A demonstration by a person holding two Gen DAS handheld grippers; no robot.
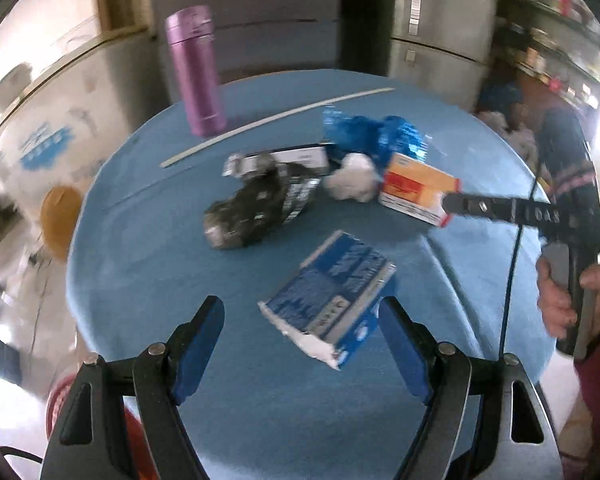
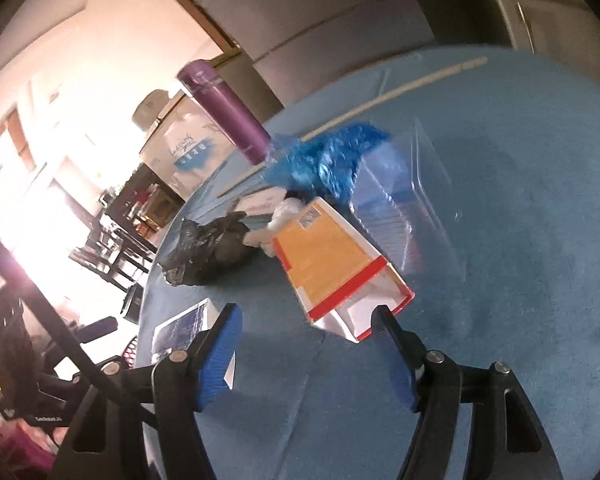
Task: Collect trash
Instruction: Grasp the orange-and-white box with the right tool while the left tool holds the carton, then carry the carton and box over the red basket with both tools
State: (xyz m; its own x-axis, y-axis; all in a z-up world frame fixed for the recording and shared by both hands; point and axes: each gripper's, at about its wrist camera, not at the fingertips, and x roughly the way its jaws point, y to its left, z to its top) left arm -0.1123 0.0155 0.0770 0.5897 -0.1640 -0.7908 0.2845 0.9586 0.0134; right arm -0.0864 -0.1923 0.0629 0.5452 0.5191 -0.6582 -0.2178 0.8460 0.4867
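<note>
Trash lies on a round table with a blue cloth (image 1: 148,248). A torn blue box (image 1: 332,304) lies just ahead of my open, empty left gripper (image 1: 300,324). An orange and white box (image 1: 416,188) (image 2: 332,264) lies in front of my open, empty right gripper (image 2: 306,328), whose tip (image 1: 452,202) reaches it in the left wrist view. A crumpled black wrapper (image 1: 256,208) (image 2: 208,252), a white tissue wad (image 1: 352,178) (image 2: 286,210) and a blue plastic bag (image 1: 372,134) (image 2: 328,160) lie behind. A clear plastic tray (image 2: 416,196) lies beside the orange box.
A purple flask (image 1: 198,72) (image 2: 228,112) stands at the table's far left edge. A long white stick (image 1: 276,116) (image 2: 388,98) lies across the back. A white appliance (image 1: 40,120) stands beyond the table. The table edge (image 2: 148,308) drops off to the left.
</note>
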